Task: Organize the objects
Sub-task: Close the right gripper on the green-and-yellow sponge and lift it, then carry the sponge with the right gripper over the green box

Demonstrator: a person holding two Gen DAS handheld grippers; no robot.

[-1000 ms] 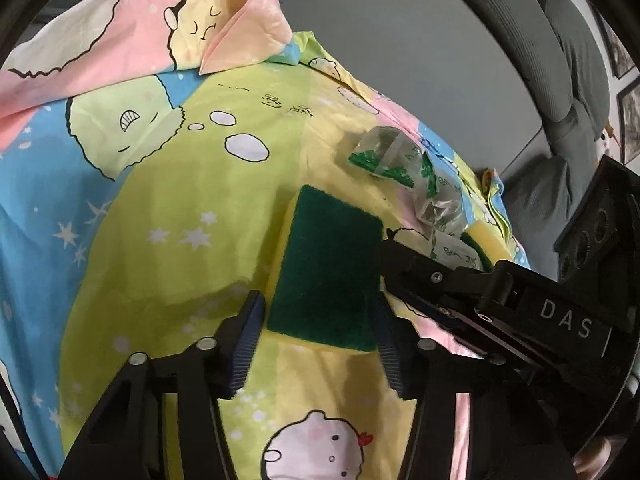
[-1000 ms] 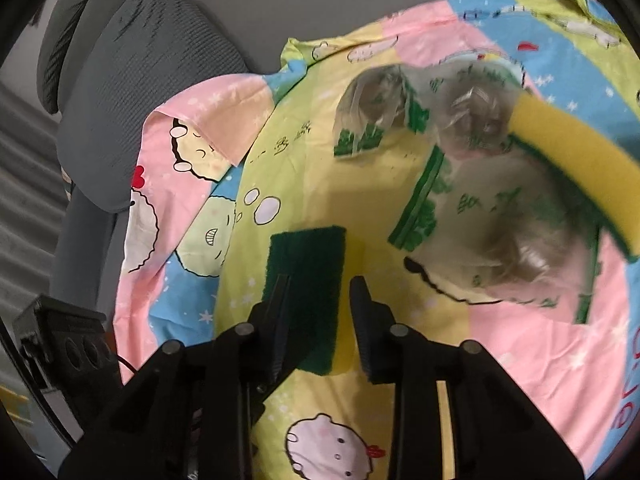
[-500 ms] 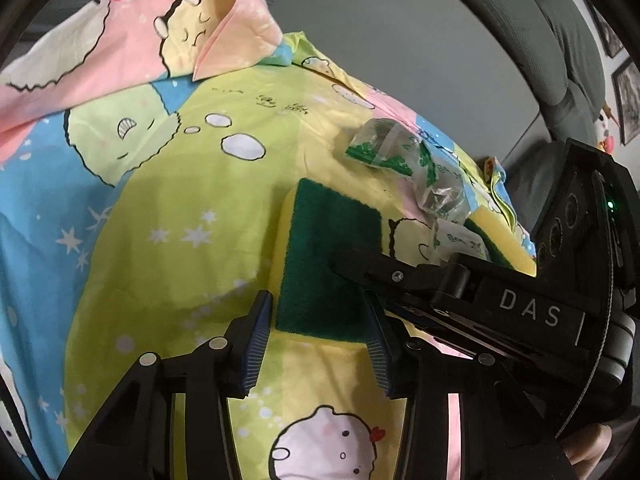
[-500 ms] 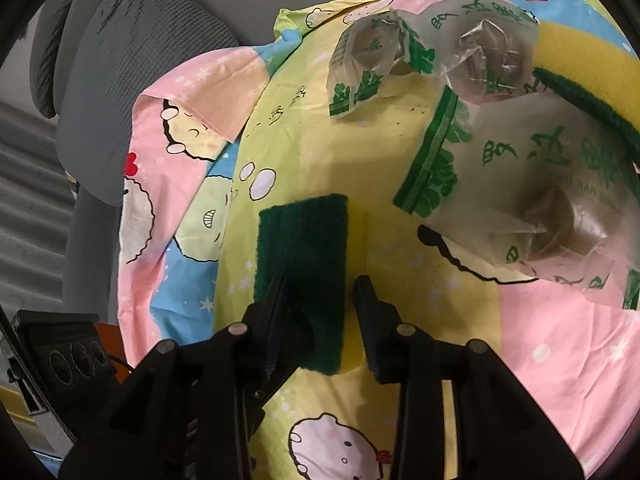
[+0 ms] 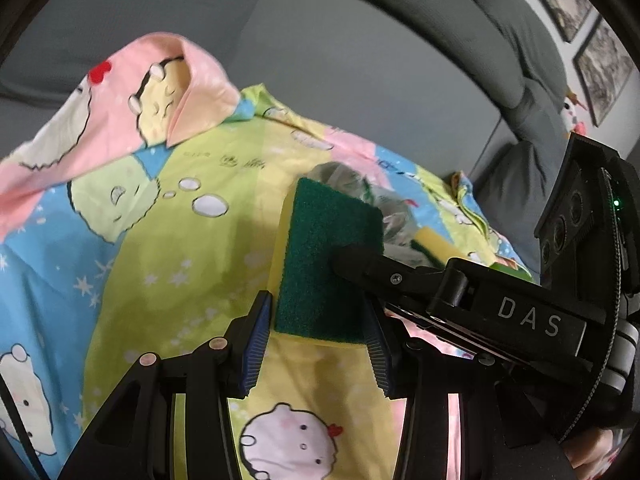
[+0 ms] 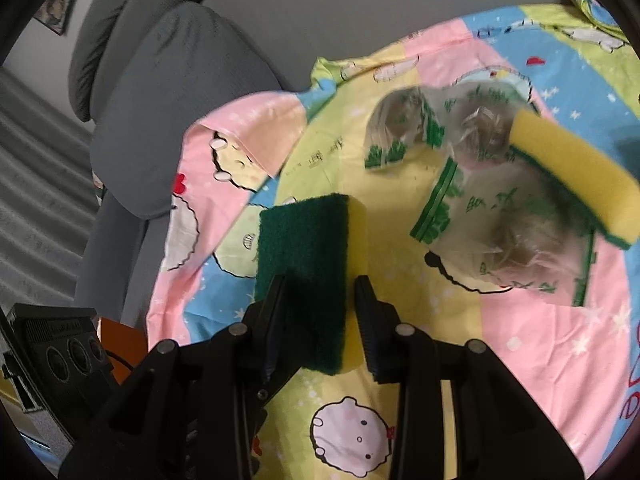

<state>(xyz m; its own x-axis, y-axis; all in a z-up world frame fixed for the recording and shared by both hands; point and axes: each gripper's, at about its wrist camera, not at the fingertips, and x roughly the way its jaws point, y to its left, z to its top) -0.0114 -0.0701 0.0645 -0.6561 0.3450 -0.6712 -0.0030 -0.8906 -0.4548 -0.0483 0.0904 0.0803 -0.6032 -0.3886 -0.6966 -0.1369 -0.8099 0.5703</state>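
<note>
A green-topped yellow sponge (image 5: pixel 324 256) is held up off the cartoon bedsheet (image 5: pixel 160 260). My right gripper (image 6: pixel 320 320) is shut on the sponge (image 6: pixel 304 256), one finger on the green face and one on the yellow side. My left gripper (image 5: pixel 316 332) stands around the sponge's near end with its blue-padded jaws apart, close to the sponge's sides. The right gripper's finger (image 5: pixel 360 258) crosses the left wrist view. A second yellow sponge (image 6: pixel 576 176) lies on clear zip bags (image 6: pixel 500 216) at the right.
Grey sofa cushions (image 6: pixel 168 120) and a backrest (image 5: pixel 400 20) ring the sheet. A folded-up pink sheet corner (image 5: pixel 168 92) stands at the far left. Framed pictures (image 5: pixel 600 64) hang at the far right.
The right gripper closed on the sponge and lifted it off the sheet. The left gripper's jaws narrowed around the sponge's near end and both views rose.
</note>
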